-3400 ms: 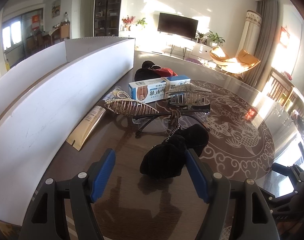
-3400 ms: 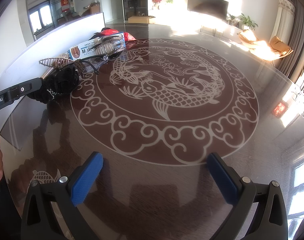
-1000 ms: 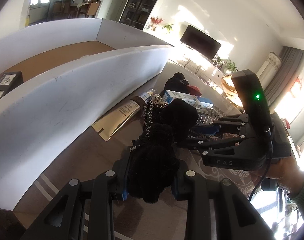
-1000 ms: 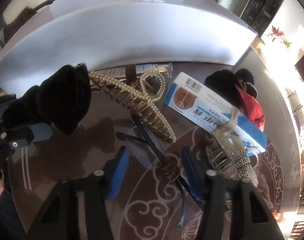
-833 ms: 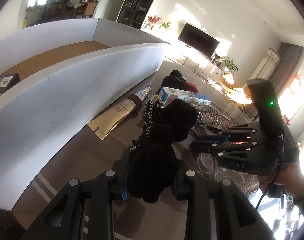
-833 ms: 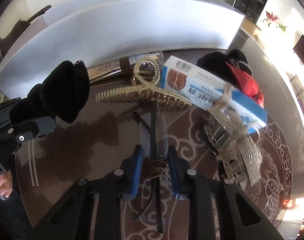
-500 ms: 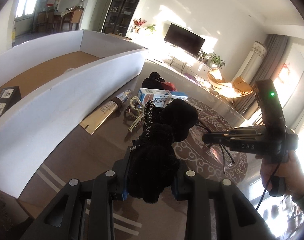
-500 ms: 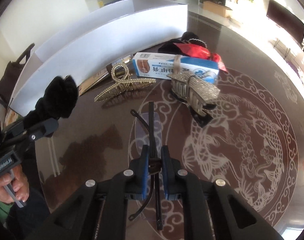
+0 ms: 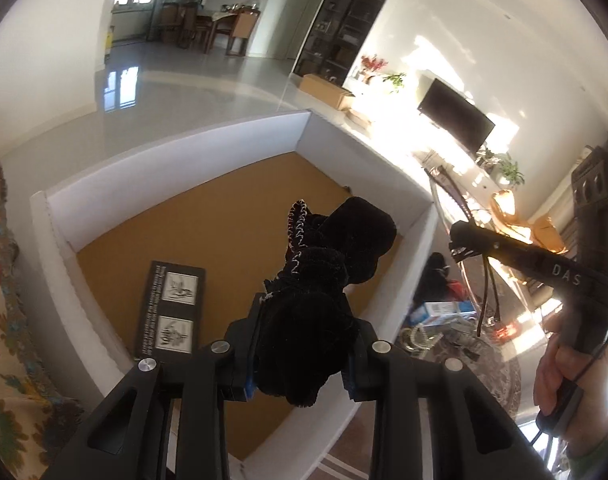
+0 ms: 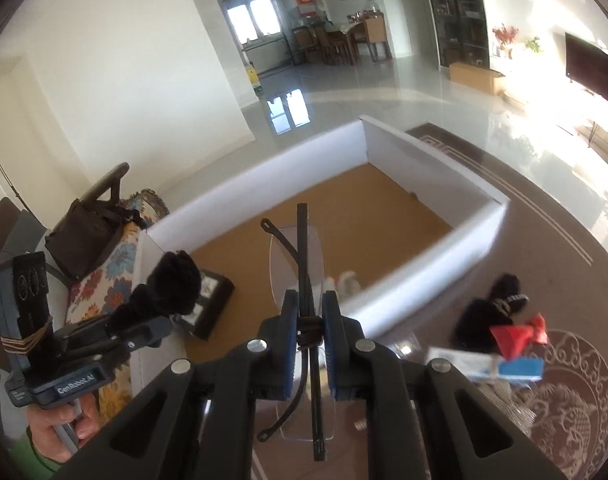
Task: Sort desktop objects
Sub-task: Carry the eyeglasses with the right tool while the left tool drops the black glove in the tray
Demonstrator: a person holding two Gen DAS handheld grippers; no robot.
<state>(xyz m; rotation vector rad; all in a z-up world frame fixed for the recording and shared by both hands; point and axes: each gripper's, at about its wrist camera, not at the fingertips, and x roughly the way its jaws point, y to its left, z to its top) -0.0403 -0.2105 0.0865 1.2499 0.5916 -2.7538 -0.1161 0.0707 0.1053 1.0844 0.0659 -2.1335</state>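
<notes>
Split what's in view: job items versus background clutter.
Job: black scrunchie in left gripper; glasses in right gripper; white box; blue carton and red clip on the table.

Clutter: TV, dining chairs, black bag.

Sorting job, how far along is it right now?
Done: one dark flat box lies in the white bin. In hand: left gripper clamps a black scrunchie, right gripper clamps glasses. Left: blue-white box and red bow on the table.
</notes>
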